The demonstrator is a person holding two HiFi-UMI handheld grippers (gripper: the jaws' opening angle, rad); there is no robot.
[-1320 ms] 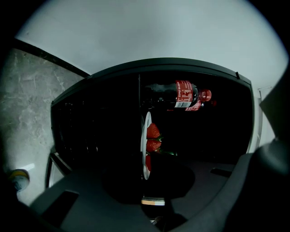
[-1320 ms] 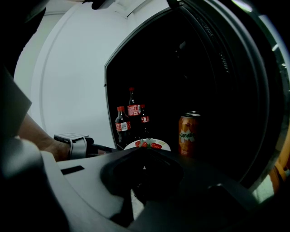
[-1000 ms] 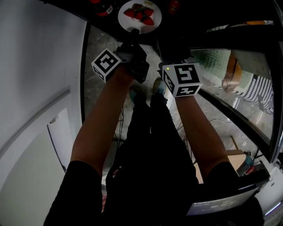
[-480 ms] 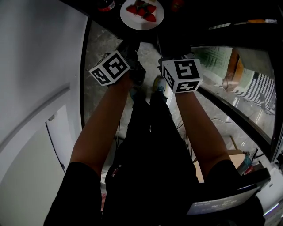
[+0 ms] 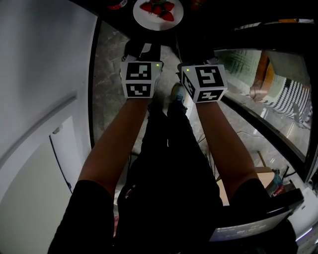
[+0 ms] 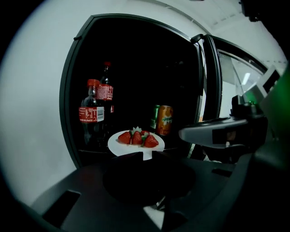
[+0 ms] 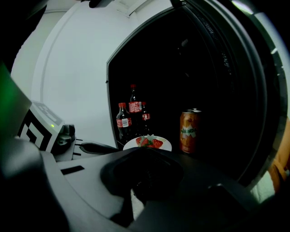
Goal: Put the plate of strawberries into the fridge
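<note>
A white plate point(image 5: 149, 22) with several strawberries point(image 5: 158, 9) rests on a shelf inside the dark fridge, at the top of the head view. Seen from the left gripper view, the plate point(image 6: 121, 147) and its strawberries point(image 6: 137, 137) lie just beyond my left gripper point(image 6: 146, 156). That gripper's jaws stand together, and only a sliver of the plate's rim shows at their tips. My left gripper point(image 5: 147, 44) sits a short way back from the plate, not touching it. My right gripper point(image 7: 147, 149) is beside it, jaws together and holding nothing, with the plate point(image 7: 131, 144) ahead.
Two cola bottles point(image 6: 92, 113) stand left of the plate and an orange soda can point(image 6: 163, 120) stands to its right. The open fridge door point(image 6: 210, 90) hangs at the right. A white wall point(image 6: 41, 113) borders the opening on the left. The person's legs and the floor lie below.
My left gripper has rolled upright and drawn back a little from the plate's rim. The plate stays on the shelf. The right gripper has hardly moved.
</note>
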